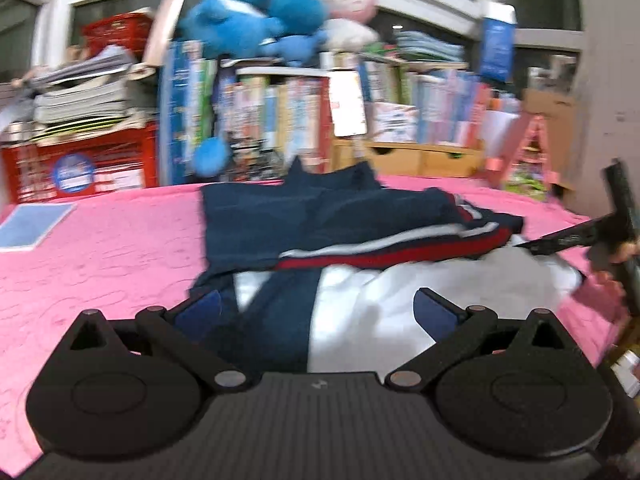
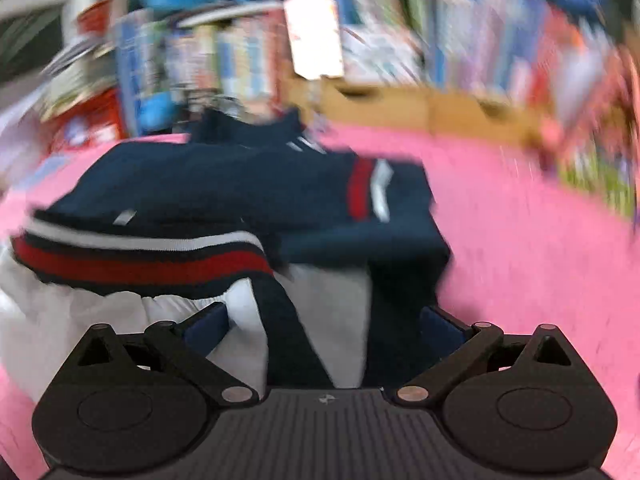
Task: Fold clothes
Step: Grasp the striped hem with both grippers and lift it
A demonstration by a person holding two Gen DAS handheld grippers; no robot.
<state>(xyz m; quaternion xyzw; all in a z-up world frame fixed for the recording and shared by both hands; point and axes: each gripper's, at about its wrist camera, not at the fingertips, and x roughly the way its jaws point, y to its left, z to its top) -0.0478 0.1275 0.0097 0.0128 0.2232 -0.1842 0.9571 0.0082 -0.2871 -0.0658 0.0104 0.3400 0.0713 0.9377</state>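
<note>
The jacket [image 1: 320, 220] is laid flat on the pink blanket [image 1: 100, 260], in front of the row of books [image 1: 280, 120], so that it can be folded on a soft, wide place. Its dark blue top half, with the red and white stripes [image 1: 380, 254], is turned down over the white part [image 1: 440, 288], so one fold seems to be made. The left gripper [image 1: 318, 312] is held over the near edge of the jacket with its jaws wide apart and nothing pinched. The right gripper [image 2: 324, 328] is also spread wide over the near edge of the jacket, with cloth seen between the jaws but not squeezed, likely ready for a new grab.
</note>
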